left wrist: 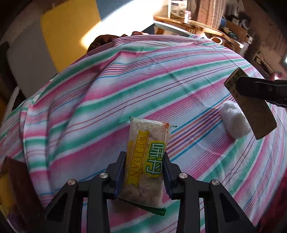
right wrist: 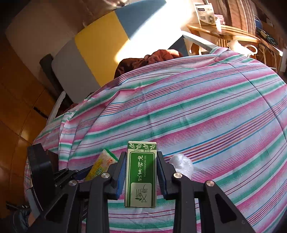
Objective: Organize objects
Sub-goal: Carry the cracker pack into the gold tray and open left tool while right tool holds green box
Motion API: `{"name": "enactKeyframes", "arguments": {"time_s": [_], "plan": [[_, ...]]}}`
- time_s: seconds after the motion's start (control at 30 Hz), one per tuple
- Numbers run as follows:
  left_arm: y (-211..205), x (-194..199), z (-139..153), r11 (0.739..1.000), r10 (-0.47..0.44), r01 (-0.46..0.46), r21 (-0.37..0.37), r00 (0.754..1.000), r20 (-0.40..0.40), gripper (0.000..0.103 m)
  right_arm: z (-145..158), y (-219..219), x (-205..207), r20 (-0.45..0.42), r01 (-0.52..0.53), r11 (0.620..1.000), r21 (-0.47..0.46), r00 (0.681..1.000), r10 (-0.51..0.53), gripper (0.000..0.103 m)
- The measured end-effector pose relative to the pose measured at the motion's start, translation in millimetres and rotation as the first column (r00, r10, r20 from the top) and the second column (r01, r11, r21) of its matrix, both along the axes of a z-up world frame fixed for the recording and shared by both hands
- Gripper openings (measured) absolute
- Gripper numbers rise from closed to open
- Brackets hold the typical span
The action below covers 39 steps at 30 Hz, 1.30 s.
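My left gripper (left wrist: 145, 156) is shut on a clear snack packet with a yellow and green label (left wrist: 146, 157) and holds it just above the striped cloth (left wrist: 125, 89). My right gripper (right wrist: 141, 156) is shut on a green essential-oil box (right wrist: 141, 172). In the left wrist view the right gripper and its box (left wrist: 254, 111) show at the far right, above a white crumpled plastic wad (left wrist: 233, 121). In the right wrist view the snack packet (right wrist: 100, 164) and left gripper (right wrist: 53, 179) are at the lower left, and the plastic wad (right wrist: 182, 164) lies just right of my fingers.
The pink, green and white striped cloth (right wrist: 197, 107) covers the table. A brown garment (right wrist: 148, 59) lies at the far edge. Beyond are a yellow and blue board (right wrist: 100, 44), a wooden shelf with a white box (right wrist: 206, 14), and clutter at the right.
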<state>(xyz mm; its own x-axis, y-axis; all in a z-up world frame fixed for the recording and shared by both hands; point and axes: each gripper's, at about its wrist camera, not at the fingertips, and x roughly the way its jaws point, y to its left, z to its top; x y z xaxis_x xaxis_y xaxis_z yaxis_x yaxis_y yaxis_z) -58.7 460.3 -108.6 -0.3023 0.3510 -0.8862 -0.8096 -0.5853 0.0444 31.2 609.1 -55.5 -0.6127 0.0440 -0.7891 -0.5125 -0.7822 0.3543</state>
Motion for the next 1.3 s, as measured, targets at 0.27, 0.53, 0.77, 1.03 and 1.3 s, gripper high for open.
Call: {"name": "enactKeyframes", "arguments": {"time_s": [0.27,0.53,0.77,1.03,1.3], "plan": [[-95,61,26,0.984,0.154,-0.146,0.101,0.985,-0.075,0.038,-38,-41,-28,0.130,-0.163,0.986,-0.012,0.978,0.164,0.031],[-127,80,57,0.976,0.160,-0.132,0.175,0.975,-0.153,0.038,-56,-66,-36,0.196,-0.221,0.975,0.029,0.958,0.211,0.031],[-138,79,62,0.969,0.182,-0.153,0.196,0.973,-0.142,0.038,-59,-65,-37,0.188,-0.221,0.975,0.023,0.959,0.212,0.033],[-137,78,57,0.968,0.189,-0.164,0.188,0.975,-0.121,0.038,-61,-66,-39,0.218,-0.246,0.969,0.012,0.947,0.238,0.035],[-142,76,58,0.966,0.201,-0.177,0.187,0.973,-0.117,0.038,-64,-60,-35,0.255,-0.264,0.965,-0.001,0.933,0.255,0.040]]}}
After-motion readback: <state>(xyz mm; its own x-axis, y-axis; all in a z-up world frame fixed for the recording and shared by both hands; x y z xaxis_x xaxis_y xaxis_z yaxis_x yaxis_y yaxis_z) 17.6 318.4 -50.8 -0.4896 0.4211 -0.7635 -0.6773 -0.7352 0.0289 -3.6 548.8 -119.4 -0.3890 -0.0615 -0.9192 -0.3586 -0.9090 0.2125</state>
